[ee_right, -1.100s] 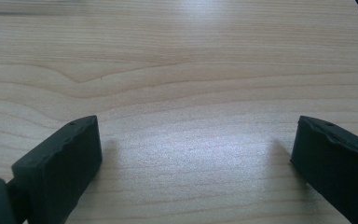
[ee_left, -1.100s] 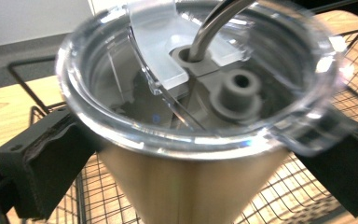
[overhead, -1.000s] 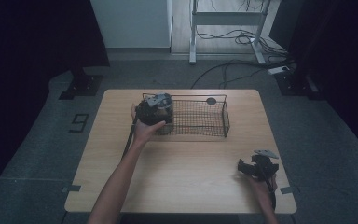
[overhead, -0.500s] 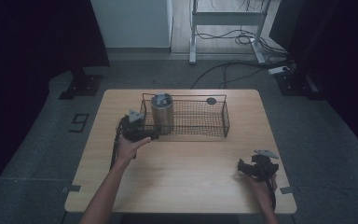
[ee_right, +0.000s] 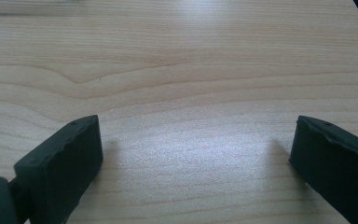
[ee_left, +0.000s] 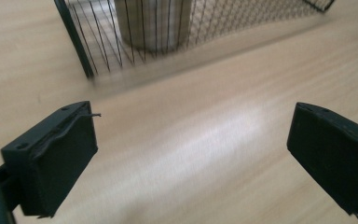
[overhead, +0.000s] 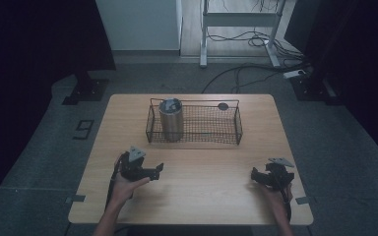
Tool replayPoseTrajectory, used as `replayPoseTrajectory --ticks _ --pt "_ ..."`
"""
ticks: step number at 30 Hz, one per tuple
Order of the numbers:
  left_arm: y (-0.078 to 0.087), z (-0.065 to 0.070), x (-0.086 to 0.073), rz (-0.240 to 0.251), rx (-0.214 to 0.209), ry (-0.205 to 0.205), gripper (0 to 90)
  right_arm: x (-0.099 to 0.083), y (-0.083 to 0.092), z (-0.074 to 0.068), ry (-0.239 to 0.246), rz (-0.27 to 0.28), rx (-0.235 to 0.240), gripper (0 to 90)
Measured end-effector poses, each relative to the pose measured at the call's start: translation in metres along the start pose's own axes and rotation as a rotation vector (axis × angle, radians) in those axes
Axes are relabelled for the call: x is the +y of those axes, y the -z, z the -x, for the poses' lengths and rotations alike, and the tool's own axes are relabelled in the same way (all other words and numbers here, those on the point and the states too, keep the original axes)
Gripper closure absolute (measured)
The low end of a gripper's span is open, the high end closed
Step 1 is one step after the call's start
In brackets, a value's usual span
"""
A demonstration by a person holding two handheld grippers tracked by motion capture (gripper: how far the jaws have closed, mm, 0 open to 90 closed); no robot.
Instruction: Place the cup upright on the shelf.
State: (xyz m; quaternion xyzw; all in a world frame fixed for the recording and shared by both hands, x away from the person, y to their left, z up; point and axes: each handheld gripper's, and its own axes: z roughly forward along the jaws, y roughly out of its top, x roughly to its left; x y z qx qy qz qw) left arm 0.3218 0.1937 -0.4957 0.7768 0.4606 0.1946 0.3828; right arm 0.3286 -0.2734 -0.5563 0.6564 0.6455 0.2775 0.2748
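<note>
Nearest, along the front edge of the wooden bench: two forearms coming in from below, each hand wrapped round a hand-held gripper. Left hand-held gripper low over the front-left of the bench, grey three-cornered plate on top, jaws released and spread wide, nothing between them but bare wood grain, as seen in its own view. Right hand-held gripper near the front-right corner, likewise released, jaws far apart over bare bench in its own view, casting soft shadows on the wood.

Farther back, across the middle of the bench: black wire basket, long side facing the person, well apart from both grippers. Inside its left end, standing upright: metal cylindrical cup, seen through the mesh in the left gripper view, close to the basket's corner post. Small dark round object lying by the basket's far rim; in or behind the basket, cannot tell.

Beyond the bench: grey floor, cables, legs of a metal frame.
</note>
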Motion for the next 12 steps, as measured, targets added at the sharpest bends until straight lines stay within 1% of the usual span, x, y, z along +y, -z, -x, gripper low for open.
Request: replayPoseTrajectory --ticks 4,7,9,12 --pt "-0.001 0.003 -0.015 -0.024 -0.027 -0.002 3.2 0.0 0.0 0.0 -0.001 0.002 0.0 2.1" --pt "-0.002 0.006 -0.021 -0.026 -0.032 -0.001 3.6 0.0 0.0 0.0 -0.001 0.002 -0.001 2.1" --pt "-0.003 0.006 -0.023 -0.036 -0.031 -0.014 3.6 0.0 0.0 0.0 -0.001 0.002 -0.001 2.1" --pt "-0.002 0.005 -0.026 -0.022 -0.027 0.004 3.6 0.0 0.0 0.0 -0.001 0.002 -0.001 2.1"
